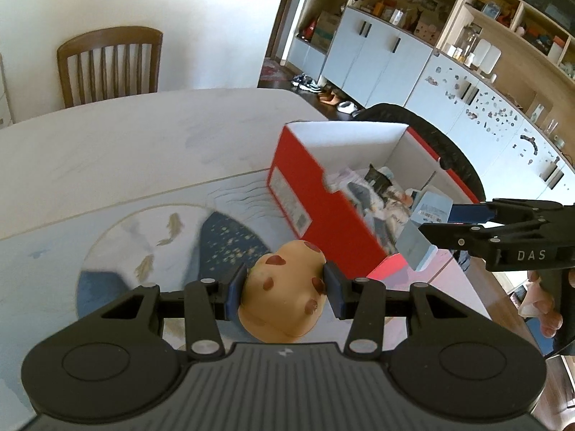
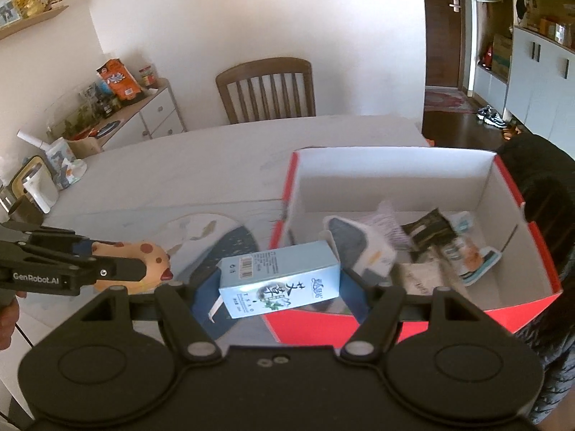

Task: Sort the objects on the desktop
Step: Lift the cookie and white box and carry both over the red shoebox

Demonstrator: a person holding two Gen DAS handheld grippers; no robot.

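My left gripper [image 1: 284, 292] is shut on a tan toy with brown spots [image 1: 287, 294], held above the patterned mat; it also shows in the right wrist view [image 2: 136, 262]. My right gripper [image 2: 278, 283] is shut on a light blue carton [image 2: 280, 278], held at the near left corner of the red box [image 2: 395, 327]. In the left wrist view the carton [image 1: 420, 230] hangs over the box's near rim [image 1: 323, 215]. The open box holds several packets and papers [image 2: 431, 251].
A white table [image 1: 125, 151] carries a patterned mat [image 1: 161, 237]. A wooden chair [image 2: 267, 89] stands at the far side. A sideboard with bottles and bags [image 2: 107, 107] is at the left. A dark chair back [image 1: 442, 143] is behind the box.
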